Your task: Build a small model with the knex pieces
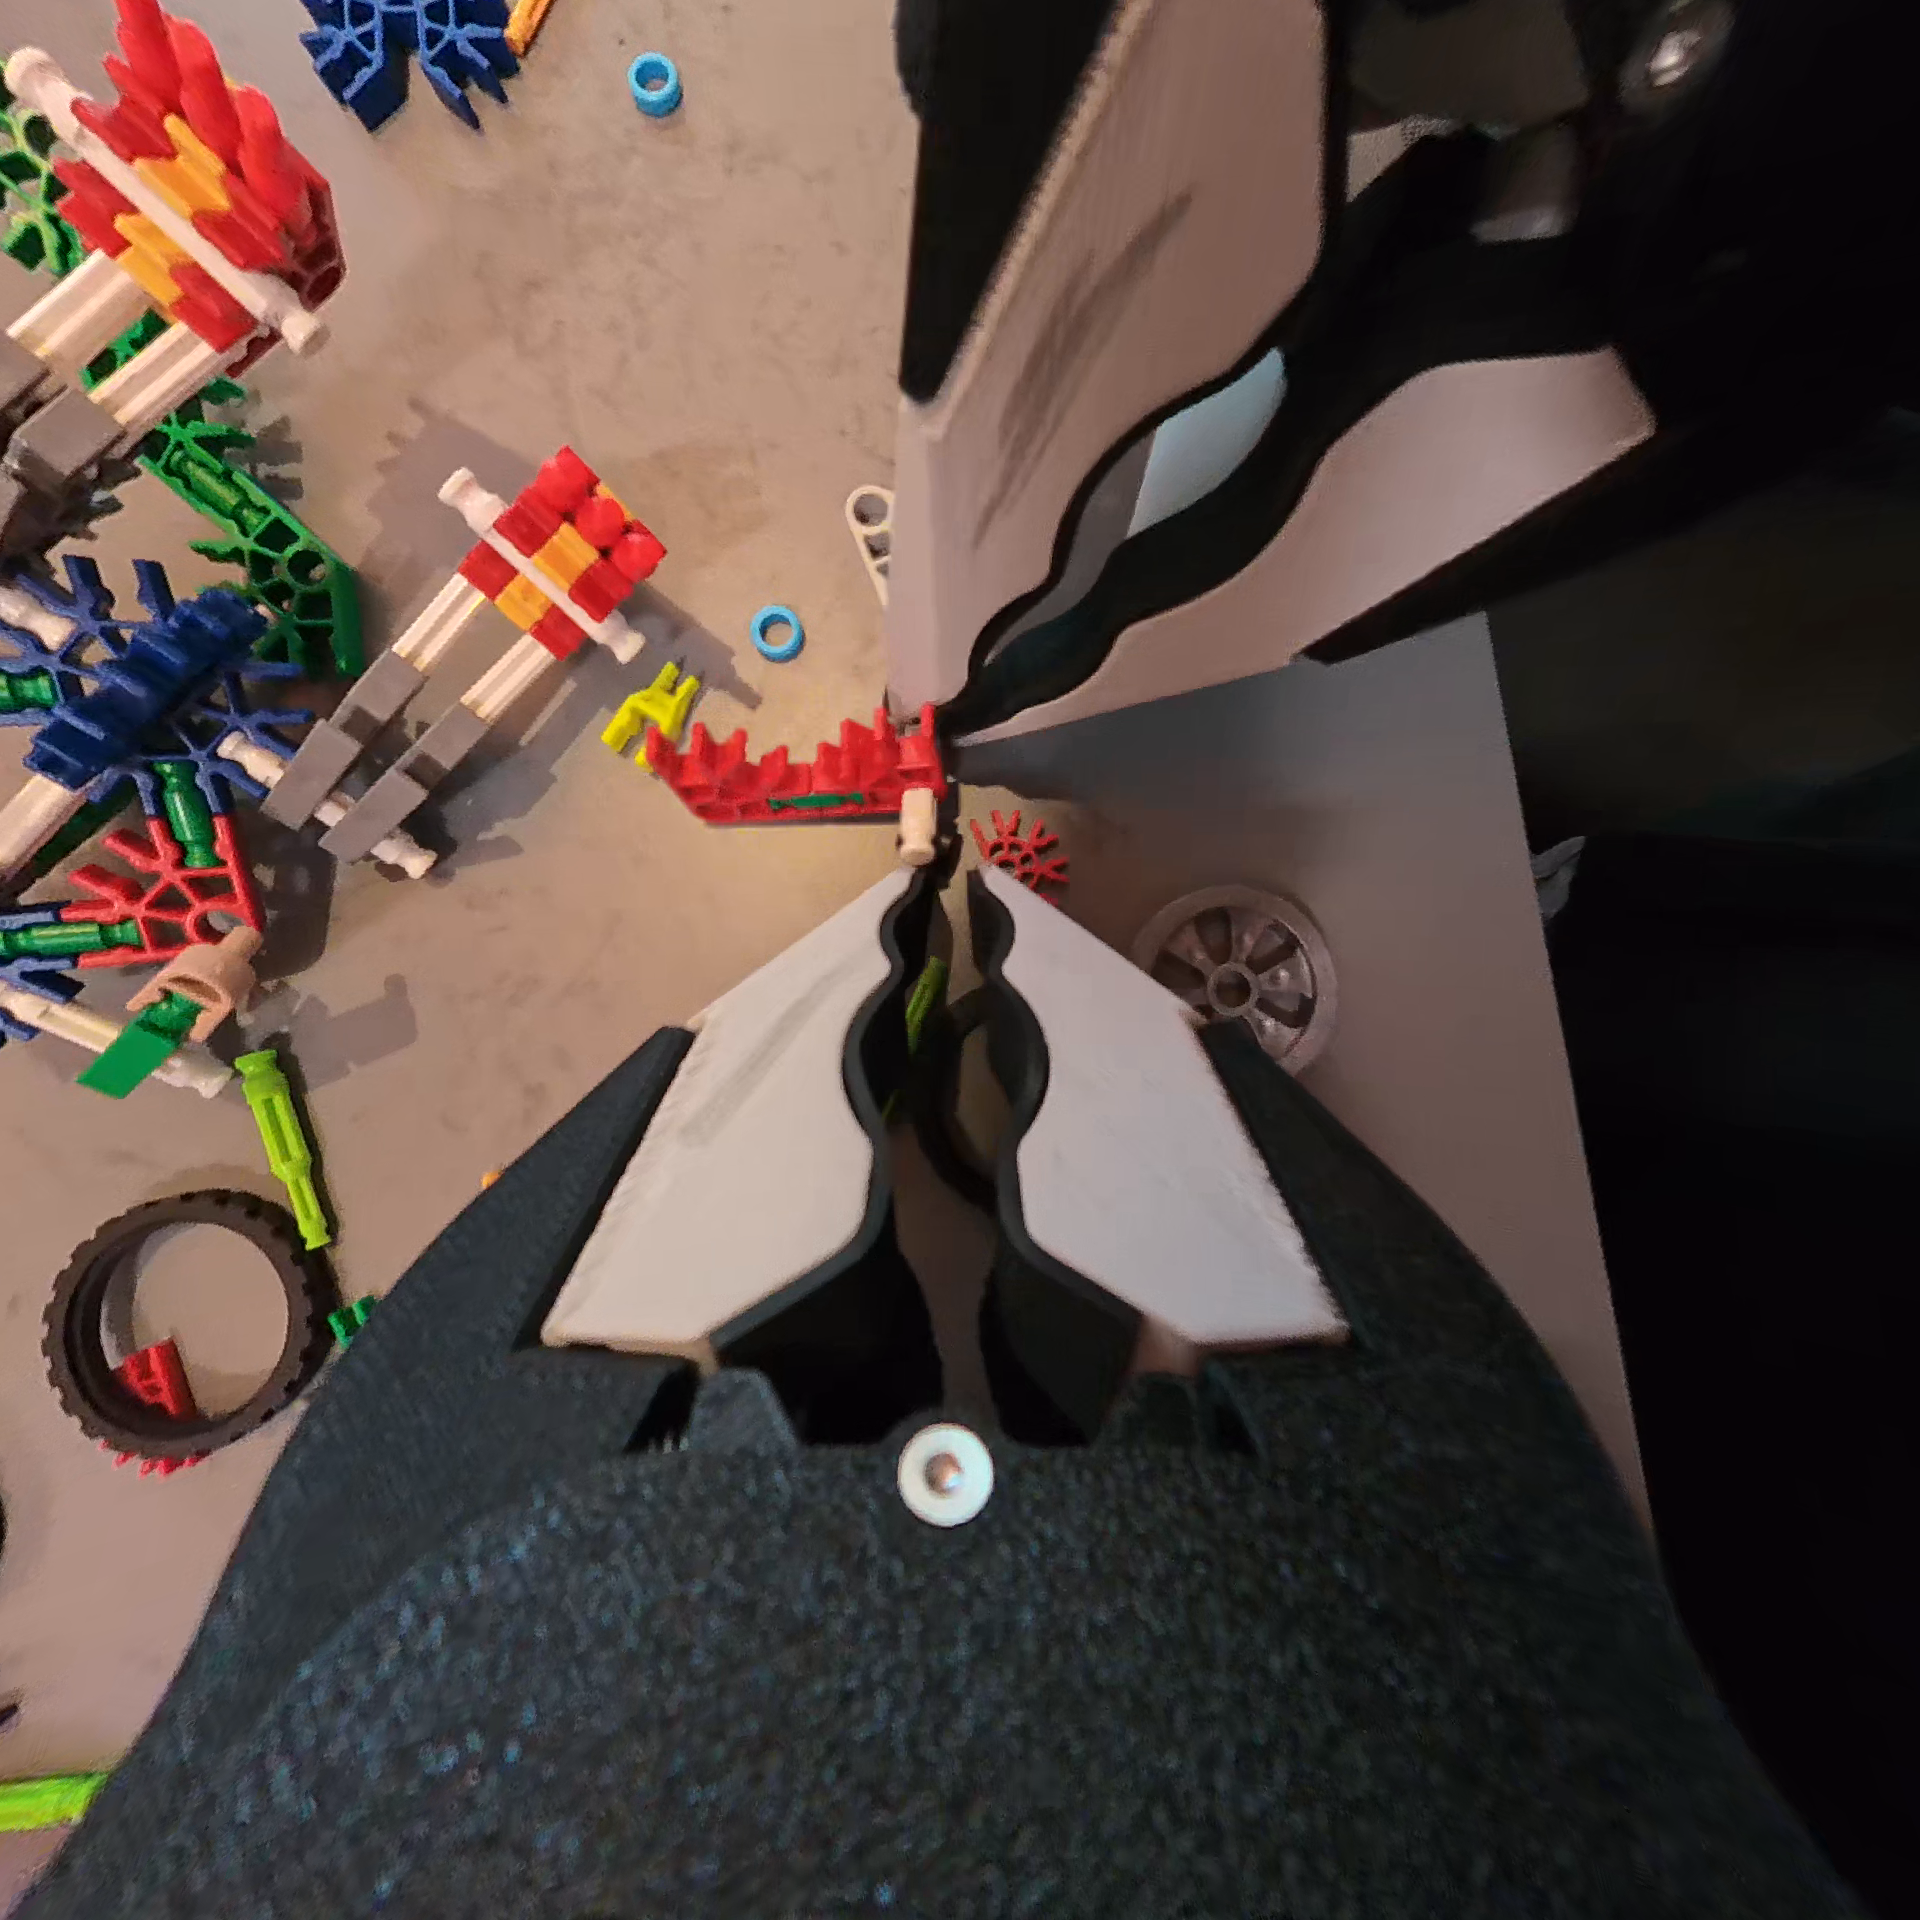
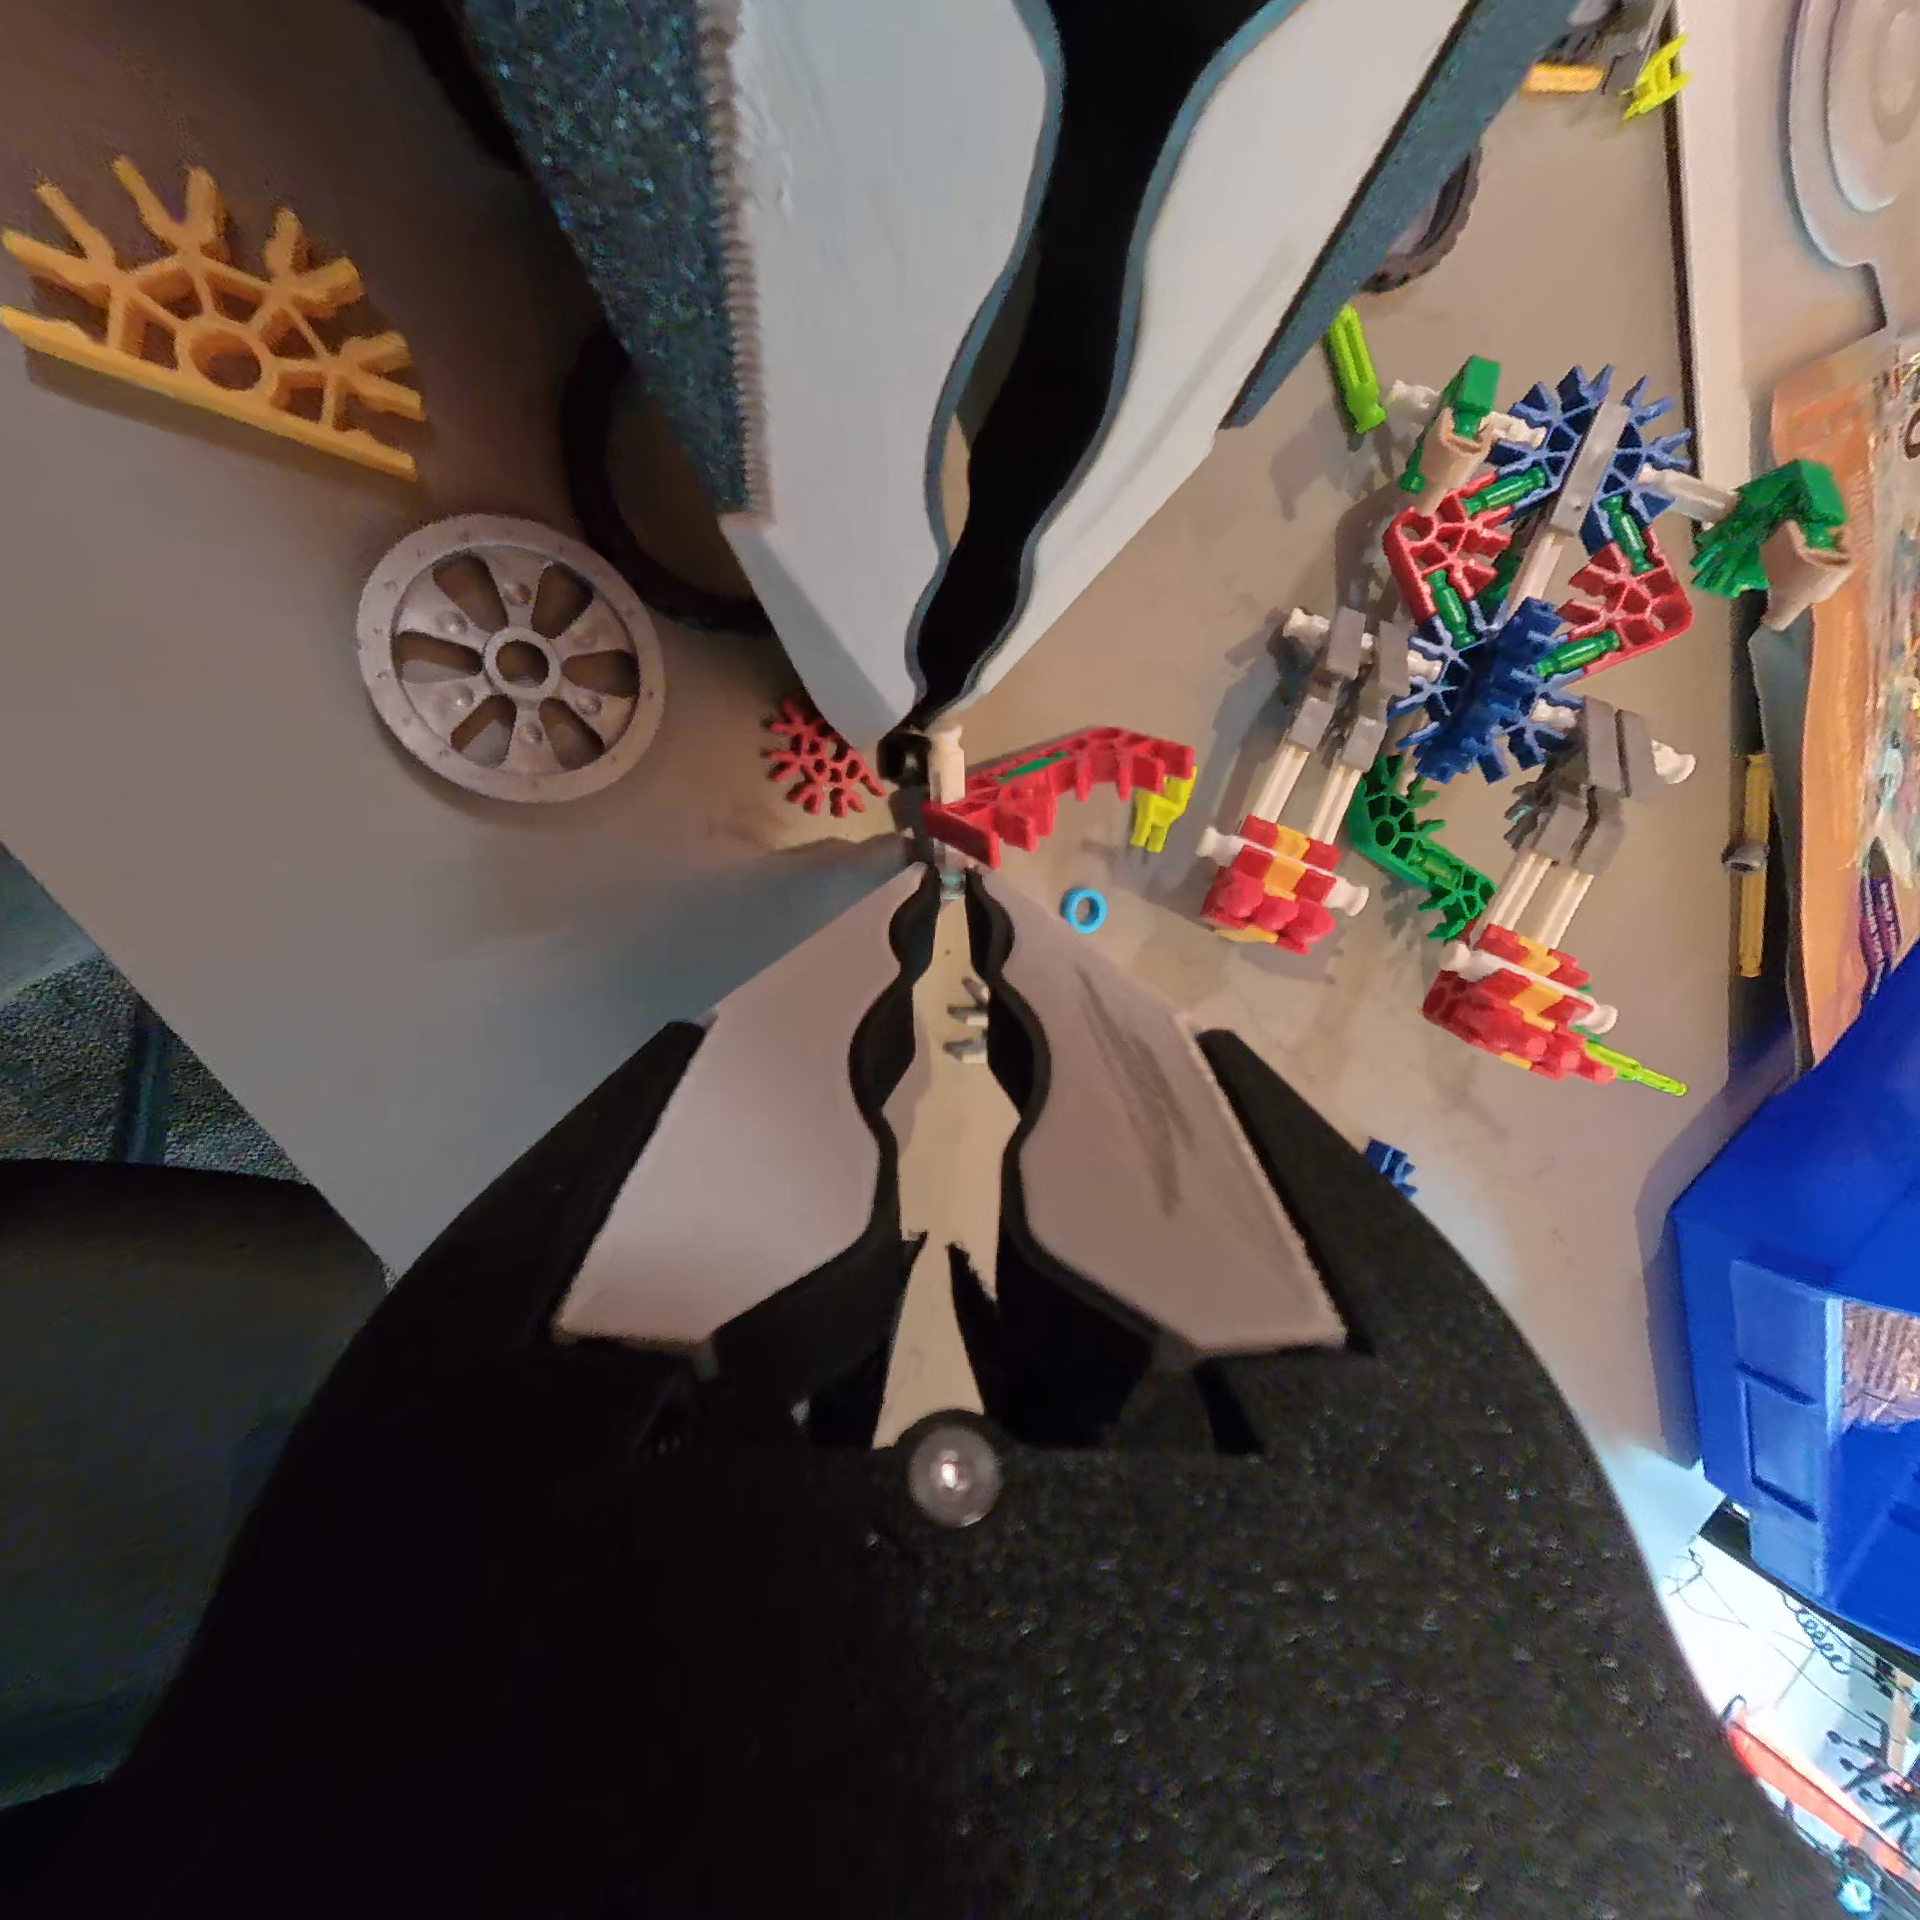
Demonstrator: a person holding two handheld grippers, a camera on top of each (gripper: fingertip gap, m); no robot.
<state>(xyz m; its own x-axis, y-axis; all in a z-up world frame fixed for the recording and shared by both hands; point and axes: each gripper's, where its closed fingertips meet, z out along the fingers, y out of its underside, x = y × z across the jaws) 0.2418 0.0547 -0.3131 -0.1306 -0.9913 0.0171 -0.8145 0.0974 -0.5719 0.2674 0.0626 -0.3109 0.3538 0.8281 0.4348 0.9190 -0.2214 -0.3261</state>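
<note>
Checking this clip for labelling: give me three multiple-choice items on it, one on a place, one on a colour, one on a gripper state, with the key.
1. Where does the grey spoked wheel lie?
A. on the table near its edge
B. in the blue bin
C. inside the black tyre

2. What colour is the toothed connector strip between the grippers?
A. blue
B. red
C. grey

3. How does the right gripper stand?
A. wide open
B. out of view
C. closed on the strip's end

Key: 1 A, it lies flat on the tabletop; 2 B, red in both views; 3 C, its tips pinch the strip's end, opposite the left gripper.
</note>
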